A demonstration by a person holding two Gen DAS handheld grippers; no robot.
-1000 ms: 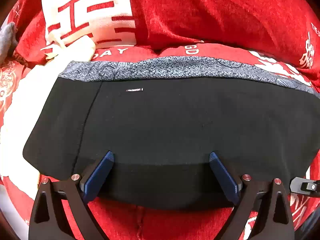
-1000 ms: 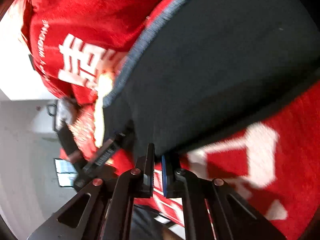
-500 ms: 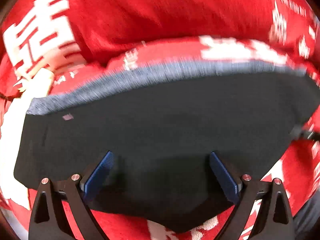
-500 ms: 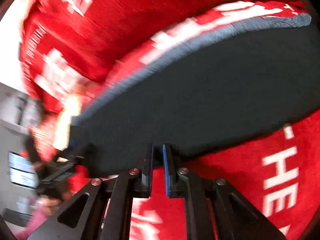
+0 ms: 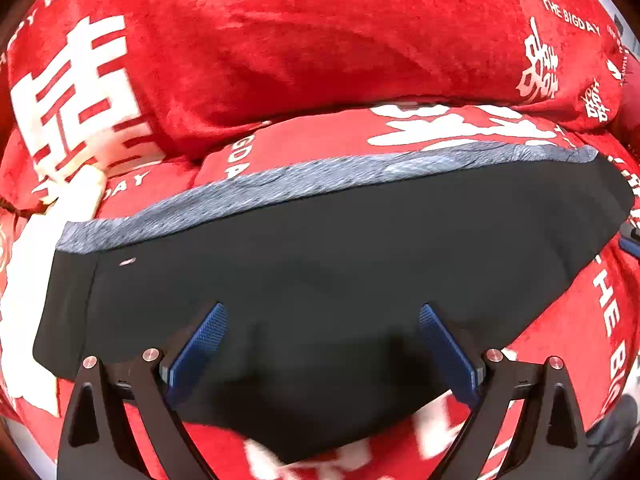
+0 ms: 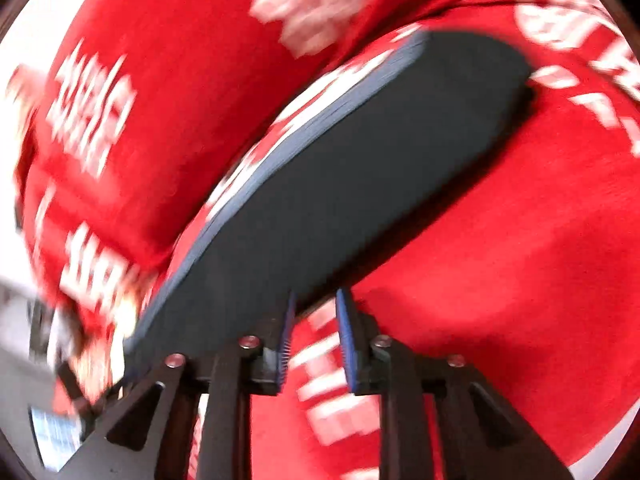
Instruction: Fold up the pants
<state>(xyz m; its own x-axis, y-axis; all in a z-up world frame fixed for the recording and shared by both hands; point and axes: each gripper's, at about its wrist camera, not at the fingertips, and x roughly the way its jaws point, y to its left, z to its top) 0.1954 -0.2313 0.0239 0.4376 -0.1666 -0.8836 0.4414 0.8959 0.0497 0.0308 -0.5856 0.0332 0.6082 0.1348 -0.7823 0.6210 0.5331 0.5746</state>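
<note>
The black pants (image 5: 340, 264) lie folded into a flat pad on the red blanket, with the grey patterned waistband (image 5: 304, 192) along the far edge. My left gripper (image 5: 320, 344) is open wide just above the near part of the pants, holding nothing. In the right wrist view the pants (image 6: 360, 184) run diagonally, blurred by motion. My right gripper (image 6: 316, 340) has its jaws partly apart at the near edge of the pants, with red blanket showing between them.
The red blanket (image 5: 320, 40) with white characters and lettering covers the whole surface and bulges up behind the pants. A cream patch (image 5: 24, 264) lies at the left. A pale floor and dark objects (image 6: 44, 400) show at the lower left of the right wrist view.
My right gripper has opened and let go of the pants' edge. The pants now lie flat. My left gripper stayed open and shifted its view to the right.
</note>
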